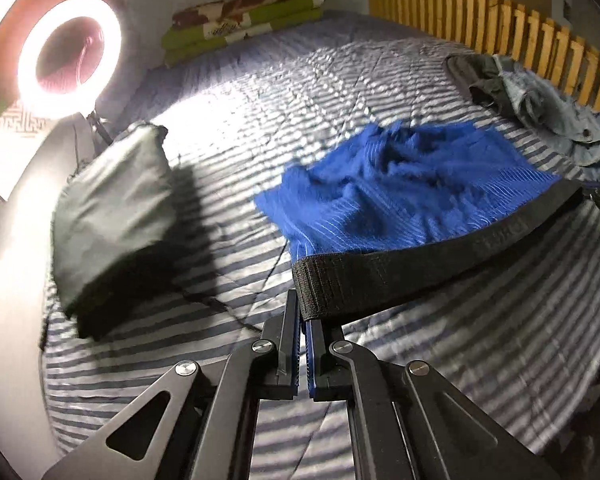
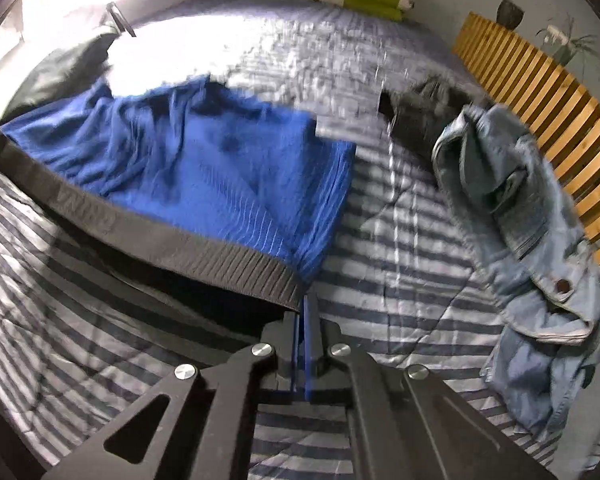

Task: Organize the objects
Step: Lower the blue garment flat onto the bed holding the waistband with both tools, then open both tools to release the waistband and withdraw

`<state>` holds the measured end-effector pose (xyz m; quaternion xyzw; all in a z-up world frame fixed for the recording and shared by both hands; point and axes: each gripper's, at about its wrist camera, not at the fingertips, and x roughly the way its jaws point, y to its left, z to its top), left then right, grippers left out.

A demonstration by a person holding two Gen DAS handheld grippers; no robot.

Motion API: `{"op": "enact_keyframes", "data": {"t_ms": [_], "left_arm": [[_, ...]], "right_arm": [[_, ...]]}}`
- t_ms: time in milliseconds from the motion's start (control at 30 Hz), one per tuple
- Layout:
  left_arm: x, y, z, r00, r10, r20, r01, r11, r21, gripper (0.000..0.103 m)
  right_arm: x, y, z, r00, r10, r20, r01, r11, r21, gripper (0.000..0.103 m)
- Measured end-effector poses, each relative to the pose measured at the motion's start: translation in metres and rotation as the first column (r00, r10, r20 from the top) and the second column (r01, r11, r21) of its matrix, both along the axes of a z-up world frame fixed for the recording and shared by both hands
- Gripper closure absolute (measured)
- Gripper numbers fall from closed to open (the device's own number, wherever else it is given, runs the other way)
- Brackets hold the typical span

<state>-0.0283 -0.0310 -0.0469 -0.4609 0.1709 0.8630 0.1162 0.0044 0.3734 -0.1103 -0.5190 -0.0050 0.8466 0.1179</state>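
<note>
Left wrist view, left to right. A lit ring light (image 1: 69, 53) stands at the upper left of the frame, throwing glare across the striped bedspread (image 1: 480, 344). Below it, at the left middle, lies a folded dark garment (image 1: 112, 220), resting on the bedspread and apart from the other clothing. At the top centre, a folded green and brown blanket (image 1: 240, 16) sits at the far edge of the bed. The blue shorts (image 1: 400, 192) occupy the centre right, crumpled, with their black waistband (image 1: 420, 264) stretched across the lower centre. The left gripper (image 1: 303, 312), at the bottom centre, has its jaws closed on the left end of that waistband. At the upper right, a heap of denim clothing (image 1: 540, 108) lies just beside a wooden slatted headboard (image 1: 500, 28).

Right wrist view, left to right. The blue shorts (image 2: 204, 168) fill the left and centre of the frame, the waistband (image 2: 172, 240) running diagonally from the left edge down to the bottom centre. The right gripper (image 2: 305, 308) has its jaws closed on the right end of the waistband. Motion blur softens the fabric detail. The denim clothing (image 2: 520, 208) lies at the right, clear of the shorts, with the striped bedspread (image 2: 400, 260) between them.
</note>
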Motion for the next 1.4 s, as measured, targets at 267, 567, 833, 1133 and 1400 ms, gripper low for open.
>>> {"op": "enact_keyframes", "data": {"t_ms": [267, 567, 833, 1133, 1400], "left_arm": [[0.001, -0.031, 0.111, 0.998, -0.02, -0.059, 0.024, 0.997, 0.07, 0.101], [-0.119, -0.03, 0.167, 0.995, 0.058, -0.078, -0.049, 0.993, 0.109, 0.101], [-0.078, -0.015, 0.125, 0.998, -0.061, -0.001, 0.061, 0.998, 0.0, 0.101], [-0.013, -0.023, -0.08, 0.945, -0.04, 0.323, 0.044, 0.999, -0.004, 0.101], [0.012, -0.033, -0.076, 0.954, -0.031, 0.298, 0.026, 0.999, 0.02, 0.072]], "right_arm": [[0.037, 0.004, 0.116, 0.98, 0.023, -0.197, -0.034, 0.998, -0.051, 0.102], [-0.077, 0.045, 0.176, 0.96, -0.074, -0.27, 0.085, 0.996, 0.029, 0.102], [-0.034, 0.026, 0.172, 0.931, -0.097, -0.351, 0.133, 0.988, 0.08, 0.102], [0.018, -0.005, -0.017, 0.989, -0.145, -0.035, 0.145, 0.989, -0.014, 0.102], [0.028, -0.02, -0.039, 0.998, -0.055, 0.035, 0.053, 0.997, 0.048, 0.095]]}}
